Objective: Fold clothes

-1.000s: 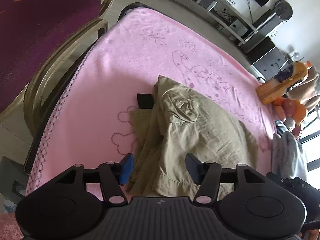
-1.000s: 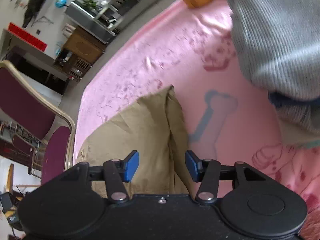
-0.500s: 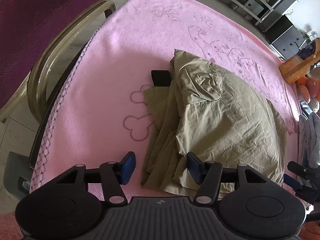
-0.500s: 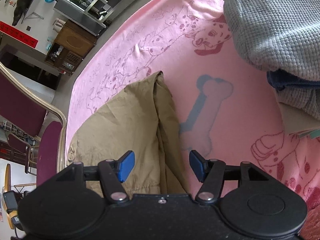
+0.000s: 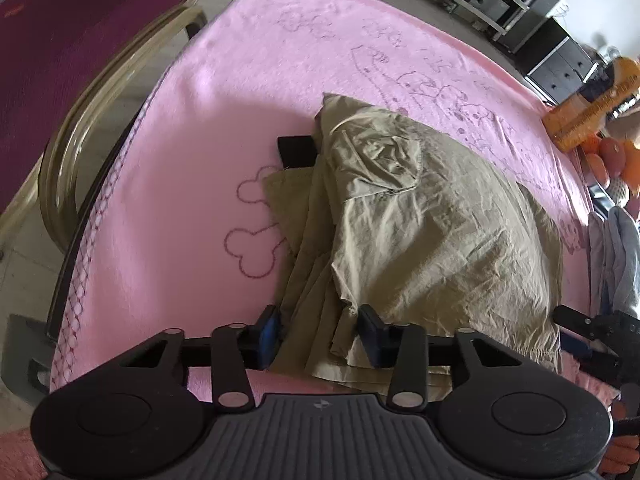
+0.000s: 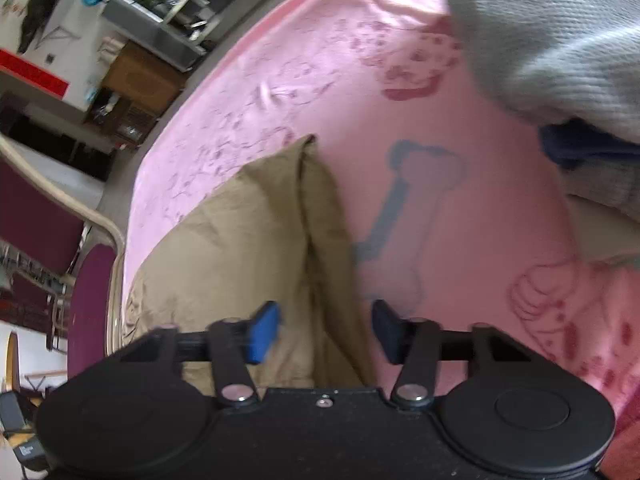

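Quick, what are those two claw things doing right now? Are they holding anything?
Left gripper: open, holding nothing, fingers either side of the near edge of the khaki garment.
Right gripper: open, holding nothing, over the garment's other edge.

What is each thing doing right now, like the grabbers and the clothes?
left gripper: open, over the near hem
right gripper: open, over the garment's edge
olive garment: partly folded, wrinkled, lying on the blanket
pink blanket: spread flat
grey knit clothes: piled at the side
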A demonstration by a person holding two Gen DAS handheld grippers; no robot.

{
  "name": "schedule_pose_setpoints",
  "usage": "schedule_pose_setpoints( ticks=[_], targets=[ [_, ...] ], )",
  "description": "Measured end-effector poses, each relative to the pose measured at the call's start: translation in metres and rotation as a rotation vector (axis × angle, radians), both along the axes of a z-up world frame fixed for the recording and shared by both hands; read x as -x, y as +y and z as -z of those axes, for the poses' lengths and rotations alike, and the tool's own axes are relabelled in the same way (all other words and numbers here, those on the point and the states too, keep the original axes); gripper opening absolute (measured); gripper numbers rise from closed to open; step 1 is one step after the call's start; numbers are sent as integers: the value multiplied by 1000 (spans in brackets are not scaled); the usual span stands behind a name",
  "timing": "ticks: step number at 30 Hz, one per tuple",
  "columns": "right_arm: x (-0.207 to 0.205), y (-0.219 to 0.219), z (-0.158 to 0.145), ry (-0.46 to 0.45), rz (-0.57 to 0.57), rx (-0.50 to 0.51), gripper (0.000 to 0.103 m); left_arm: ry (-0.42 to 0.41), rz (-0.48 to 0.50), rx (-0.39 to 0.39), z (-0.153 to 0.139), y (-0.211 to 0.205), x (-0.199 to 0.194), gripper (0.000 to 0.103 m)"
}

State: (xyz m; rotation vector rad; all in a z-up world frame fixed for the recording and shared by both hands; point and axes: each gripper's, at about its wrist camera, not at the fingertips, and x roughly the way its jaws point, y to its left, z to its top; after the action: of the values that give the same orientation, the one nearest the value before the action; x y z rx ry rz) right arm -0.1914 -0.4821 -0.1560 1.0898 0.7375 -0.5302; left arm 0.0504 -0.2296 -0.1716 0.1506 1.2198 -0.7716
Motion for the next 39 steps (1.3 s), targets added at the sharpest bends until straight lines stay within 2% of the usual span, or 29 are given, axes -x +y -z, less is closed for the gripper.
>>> schedule_pose_setpoints(
  ticks=[1,3,5,6,8,9,10,12,14,17,20,24,27,29,32,34,36,39],
  targets=[
    [-3,1,1,-1,-18,-1,33,-12,8,-6,0,-1,1,39],
    [-7,6,1,11,-42,21,33,-24,19,-20,0,-1,2,42],
    [-10,10,-2,29,-60,59,37,-13,20,-29,2,0,1,47],
    [-13,14,-5,41,-73,95,41,-9,20,-30,2,2,0,47],
    [-17,23,-11,64,-97,165,42,-18,28,-30,1,1,1,45],
    [-20,28,-15,76,-109,201,37,-37,38,-32,0,-1,4,43],
    [-22,32,-18,87,-122,236,18,-56,49,-34,-1,-3,7,37],
    [-27,41,-24,110,-146,307,10,-110,73,-40,-5,-5,16,25],
    [-32,49,-31,133,-171,378,6,-173,95,-44,-11,-7,27,17],
    [-40,64,-50,148,-211,495,5,-230,103,-34,-22,-6,41,15],
    [-56,79,-87,138,-277,641,5,-210,77,14,-34,-3,51,15],
    [-93,102,-145,150,-438,931,4,-153,45,105,-53,-5,69,15],
    [-122,110,-174,168,-548,1153,5,-95,8,169,-59,-24,82,16],
    [-142,100,-180,200,-584,1229,6,-61,-15,191,-56,-47,89,18],
    [-167,70,-170,303,-596,1261,15,-27,-11,146,-43,-81,96,20],
    [-168,46,-163,376,-533,1202,16,-13,20,132,-39,-85,102,16],
    [-147,28,-164,344,-479,1093,18,-53,75,137,-45,-82,111,16],
    [-115,16,-163,337,-439,1006,25,-168,173,146,-61,-75,124,19]
  ],
)
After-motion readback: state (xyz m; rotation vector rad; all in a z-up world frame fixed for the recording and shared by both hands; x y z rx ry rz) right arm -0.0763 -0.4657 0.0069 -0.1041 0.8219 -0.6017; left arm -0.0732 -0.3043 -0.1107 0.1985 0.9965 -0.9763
